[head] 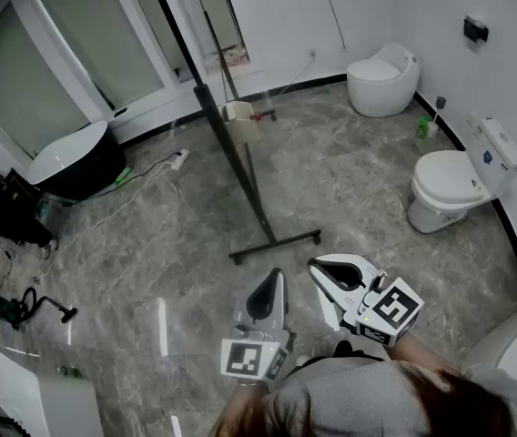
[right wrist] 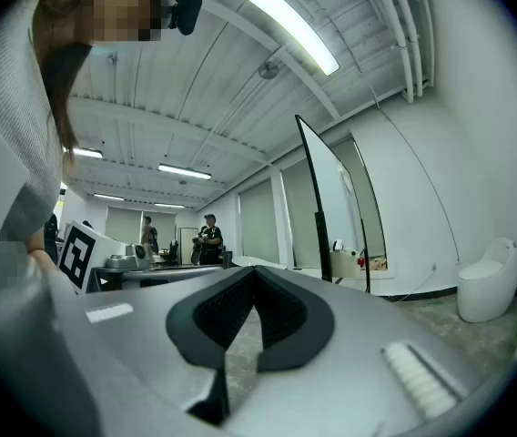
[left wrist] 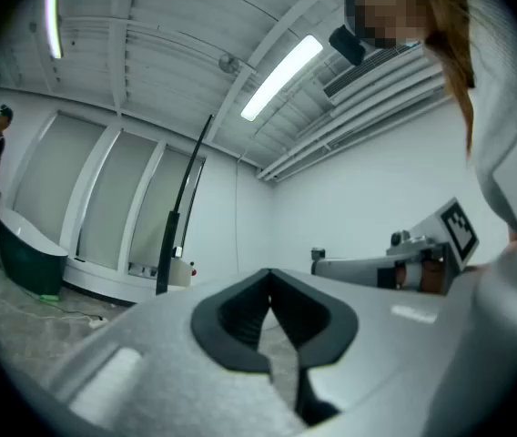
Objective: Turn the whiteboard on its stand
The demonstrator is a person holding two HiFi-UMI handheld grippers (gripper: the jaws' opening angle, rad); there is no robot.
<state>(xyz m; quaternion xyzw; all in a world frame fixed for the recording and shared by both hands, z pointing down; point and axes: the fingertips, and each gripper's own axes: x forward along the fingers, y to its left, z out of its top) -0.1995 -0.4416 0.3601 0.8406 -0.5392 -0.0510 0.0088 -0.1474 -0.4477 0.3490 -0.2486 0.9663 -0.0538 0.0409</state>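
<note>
Both tools are closed on nothing. The left tool and right tool are held level near the person, well apart from the toilet. The whiteboard stands on the floor, edge-on and leaning, also well clear of the toilet, with its foot towards the tools. I'd judge it tall, stiff and fairly light, so likely to sway or tip. Its thin dark frame edge looks the best hold, about mid-height, pinched firmly and swung slowly.
</note>
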